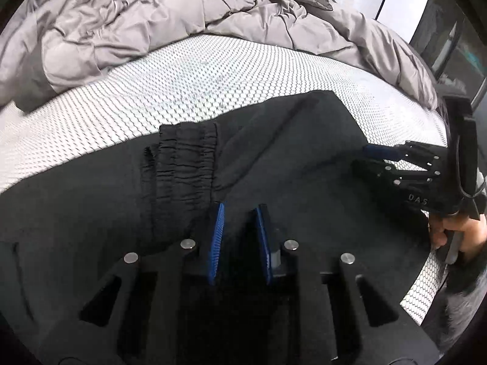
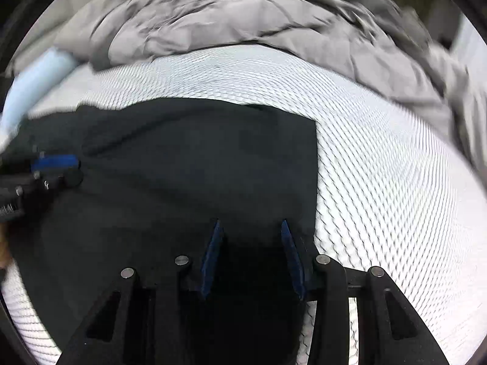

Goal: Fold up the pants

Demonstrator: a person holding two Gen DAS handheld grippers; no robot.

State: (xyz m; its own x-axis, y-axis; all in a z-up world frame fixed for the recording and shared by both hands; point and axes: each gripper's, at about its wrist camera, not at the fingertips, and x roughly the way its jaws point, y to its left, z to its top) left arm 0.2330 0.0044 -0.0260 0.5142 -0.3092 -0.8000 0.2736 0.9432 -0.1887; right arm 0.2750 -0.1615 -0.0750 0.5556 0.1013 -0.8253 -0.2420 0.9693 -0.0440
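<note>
Black pants (image 1: 274,152) (image 2: 182,167) lie flat on a white mesh-patterned mattress (image 1: 182,76), their gathered elastic waistband (image 1: 185,158) turned up near the middle. My left gripper (image 1: 238,210) sits low on the cloth just right of the waistband, its blue pads a narrow gap apart with dark cloth in between; whether they press it is unclear. It also shows at the left edge of the right wrist view, left gripper (image 2: 70,168). My right gripper (image 2: 251,225) (image 1: 365,158) stands over the pants' right edge, pads well apart.
A rumpled grey duvet (image 1: 137,15) (image 2: 243,21) is heaped along the far side of the mattress (image 2: 380,182). A pale blue pillow (image 2: 39,76) lies far left. A person's hand (image 1: 456,234) holds the right gripper's handle. Bare mattress lies right of the pants.
</note>
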